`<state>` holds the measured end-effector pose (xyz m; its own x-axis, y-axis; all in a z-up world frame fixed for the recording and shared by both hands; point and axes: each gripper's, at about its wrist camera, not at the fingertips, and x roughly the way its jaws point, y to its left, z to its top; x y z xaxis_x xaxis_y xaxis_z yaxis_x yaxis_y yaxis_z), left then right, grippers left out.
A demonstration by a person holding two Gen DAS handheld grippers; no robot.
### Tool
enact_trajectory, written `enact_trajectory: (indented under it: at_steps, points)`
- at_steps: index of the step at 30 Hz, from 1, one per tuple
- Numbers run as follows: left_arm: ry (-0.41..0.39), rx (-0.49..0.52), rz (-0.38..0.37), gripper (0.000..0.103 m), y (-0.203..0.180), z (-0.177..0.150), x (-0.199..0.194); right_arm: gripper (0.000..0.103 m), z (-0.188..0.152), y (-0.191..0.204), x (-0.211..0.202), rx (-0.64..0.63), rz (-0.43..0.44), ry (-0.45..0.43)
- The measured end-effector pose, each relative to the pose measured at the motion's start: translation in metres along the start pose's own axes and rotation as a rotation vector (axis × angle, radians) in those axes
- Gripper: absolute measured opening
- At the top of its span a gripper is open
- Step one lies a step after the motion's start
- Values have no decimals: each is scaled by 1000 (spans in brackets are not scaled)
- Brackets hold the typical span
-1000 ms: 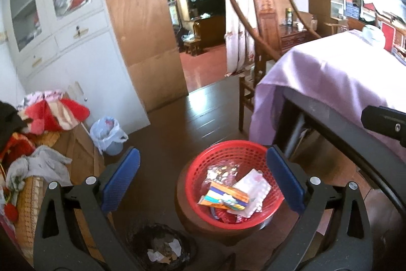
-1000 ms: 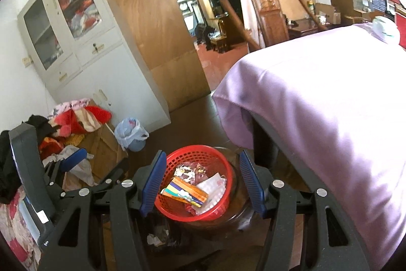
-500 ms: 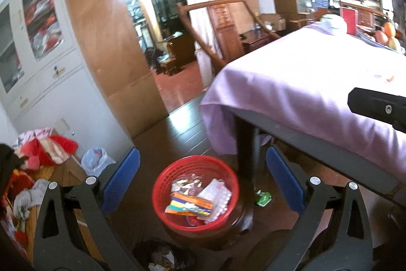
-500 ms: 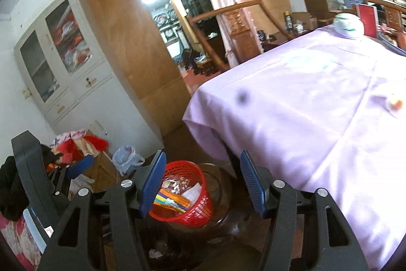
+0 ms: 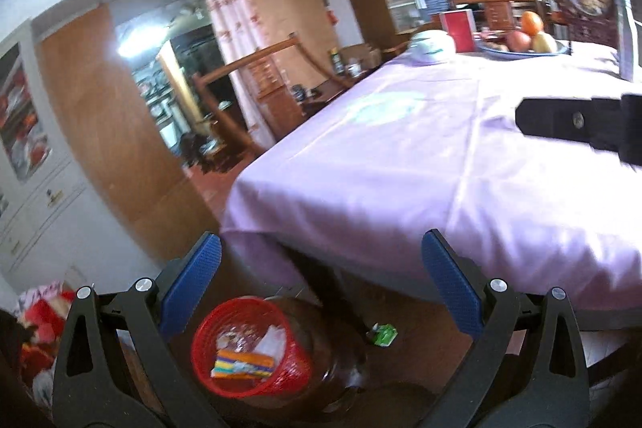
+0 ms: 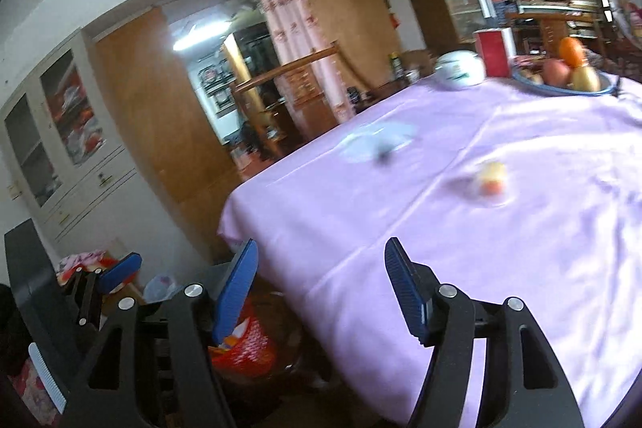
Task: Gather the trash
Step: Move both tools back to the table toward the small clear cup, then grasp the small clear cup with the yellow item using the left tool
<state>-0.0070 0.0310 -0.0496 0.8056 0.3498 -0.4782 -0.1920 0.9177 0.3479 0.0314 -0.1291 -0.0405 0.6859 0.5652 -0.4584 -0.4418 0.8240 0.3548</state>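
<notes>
A red basket stands on a dark round stool under the table corner, holding several wrappers. A green wrapper lies on the floor beside it. On the lilac tablecloth lie a blurred yellow-red scrap and a pale wrapper with a dark piece. My left gripper is open and empty above the basket and table edge. The jaws of my right gripper are opening over the table's near corner, with nothing between them. In the right wrist view the basket shows low at the left.
A fruit bowl, a white lidded bowl and a red box stand at the table's far end. White cabinets, a clothes pile and a bagged bin are at the left. A doorway opens behind.
Both views have swung up and right, from the basket to the tabletop. The basket has slid to the lower left of each view. The right jaws stand slightly wider.
</notes>
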Motion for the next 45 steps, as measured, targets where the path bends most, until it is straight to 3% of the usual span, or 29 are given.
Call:
enact_trajectory:
  at_steps: [9,18,22,24,29,33,37,41,45]
  points:
    - [-6,45,-67,96,-43,16,9,76,41,-66,-21,8,-144,-52]
    - [84,7,-106,96,-39,16,35,80,97,-160,15,160,-218,-49]
    - [116,-19,-134,96,-37,21,46,80,90,-184,33,232,-215,16]
    - [128,-24,-156,96,-39,27,52,80,88,-185,39,236,-171,42]
    - [116,38,-238,96,-70,63,71,81,88,-187,33,196,-311,-1]
    - [141,83,-312,96,-105,92,96,84,89,-196,30,218,-348,-13]
    - [198,84,-373,96,-132,113,125,85,88,-209,35,236,-442,23]
    - [267,48,-458,96,-157,131,153,85,85,-228,45,263,-597,101]
    - [298,68,-469,96,-182,141,173,85,81,-242,48,289,-639,127]
